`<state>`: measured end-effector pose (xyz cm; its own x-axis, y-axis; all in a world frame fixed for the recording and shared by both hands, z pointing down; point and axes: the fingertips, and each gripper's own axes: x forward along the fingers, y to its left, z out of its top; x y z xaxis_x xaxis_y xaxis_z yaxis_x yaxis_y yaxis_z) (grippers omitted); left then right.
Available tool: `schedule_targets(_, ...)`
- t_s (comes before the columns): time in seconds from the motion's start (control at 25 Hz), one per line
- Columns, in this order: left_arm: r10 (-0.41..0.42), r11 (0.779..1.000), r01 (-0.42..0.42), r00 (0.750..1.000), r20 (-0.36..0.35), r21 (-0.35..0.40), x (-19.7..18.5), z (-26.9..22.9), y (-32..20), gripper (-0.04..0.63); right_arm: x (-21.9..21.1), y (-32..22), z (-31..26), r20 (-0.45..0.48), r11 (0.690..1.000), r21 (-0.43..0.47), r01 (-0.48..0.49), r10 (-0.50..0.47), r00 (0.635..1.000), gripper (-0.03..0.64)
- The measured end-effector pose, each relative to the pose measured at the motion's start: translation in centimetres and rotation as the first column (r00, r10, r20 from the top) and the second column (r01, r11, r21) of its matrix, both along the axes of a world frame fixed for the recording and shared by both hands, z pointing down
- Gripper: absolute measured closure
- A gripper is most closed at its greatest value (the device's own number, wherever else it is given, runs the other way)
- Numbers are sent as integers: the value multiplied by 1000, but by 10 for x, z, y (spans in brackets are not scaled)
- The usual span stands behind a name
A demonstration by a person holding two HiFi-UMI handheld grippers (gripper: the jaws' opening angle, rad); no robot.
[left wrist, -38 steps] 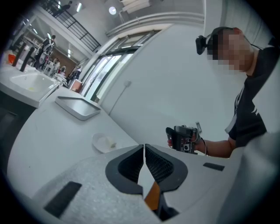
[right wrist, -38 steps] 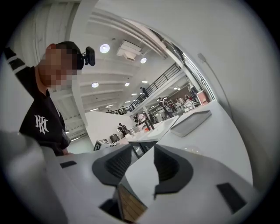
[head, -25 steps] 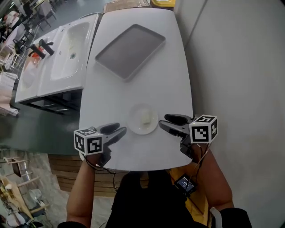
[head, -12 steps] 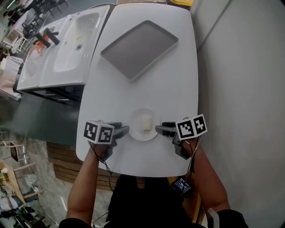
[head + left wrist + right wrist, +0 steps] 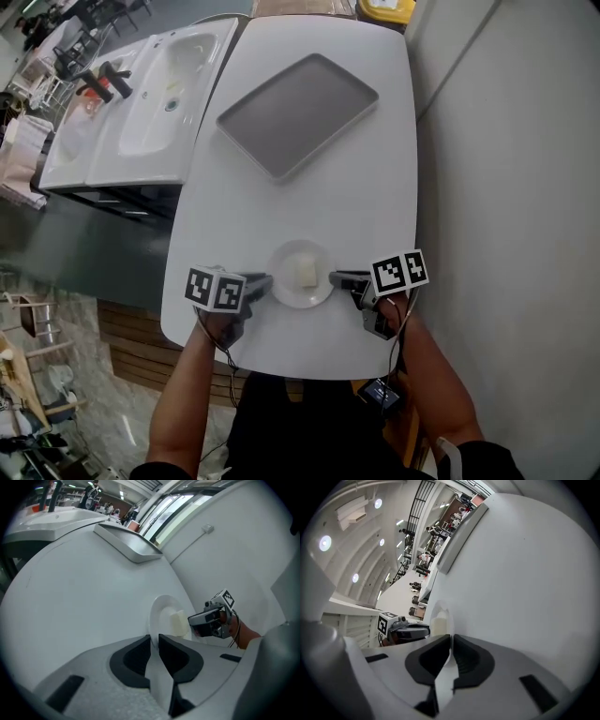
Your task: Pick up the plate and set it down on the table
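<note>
Gripping from both sides, I have the plate point(image 5: 287, 283) at the 6 o'clock end of the white table point(image 5: 309, 206), with the grey tray point(image 5: 297, 112) well off toward 12 o'clock.

I judge the plate to be small, stiff and light. Its surface looks smooth and glossy, so it is likely slippery under my pads and would chip if dropped. The thin raised rim is the only place to take hold of it, and two opposite points will keep it from tipping. A pale block point(image 5: 306, 272) sits loose in the middle, and I expect it to slide if the plate tilts, so any lift should stay level.

My left gripper point(image 5: 267, 284) is at the plate's 9 o'clock. Its jaws have just been closing, and the left gripper view shows them nearly together with the rim's edge pinched between the dark pads.

My right gripper point(image 5: 335, 278) is at the plate's 3 o'clock. Its jaws have just been closing too, and they stand narrower still, clamped on the opposite rim.

The plate looks to be resting on the table, not yet lifted.
</note>
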<state>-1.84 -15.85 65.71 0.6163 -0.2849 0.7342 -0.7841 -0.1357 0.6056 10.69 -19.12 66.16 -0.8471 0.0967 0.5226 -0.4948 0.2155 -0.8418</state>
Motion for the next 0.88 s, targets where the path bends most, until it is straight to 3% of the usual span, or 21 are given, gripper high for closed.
schedule_targets(0.12,-14,1000,15,1000,-19,19,-5,-7,11,546,-3,7,-18,129,998,-45,-35,41,991,603)
schedule_targets(0.24,-47,998,51,995,-85,40,-8,-19,25,545,-8,19,-53,319,994,-96,-60,88,944,609)
schedule_targets(0.4,-88,995,94,976,-200,24,-5,-28,46,512,-5,40,-79,418,995,-89,-53,85,904,607)
schedule_targets(0.52,-124,990,138,930,-346,17,-1,-41,59,488,-3,55,-90,467,991,-115,-68,115,877,607)
schedule_targets(0.64,-125,990,143,850,-512,-4,10,-63,80,489,-8,75,-98,484,986,-138,-90,147,863,607)
schedule_targets(0.72,-140,988,150,818,-557,-29,9,-74,95,552,-10,91,-102,455,987,-116,-110,151,877,607)
schedule_targets(0.84,-164,986,148,779,-605,-77,5,-92,121,578,-13,123,-114,398,989,-59,-139,151,905,607)
schedule_targets(0.88,-162,987,137,778,-607,-88,2,-97,133,580,-15,137,-119,381,989,-39,-142,146,913,607)
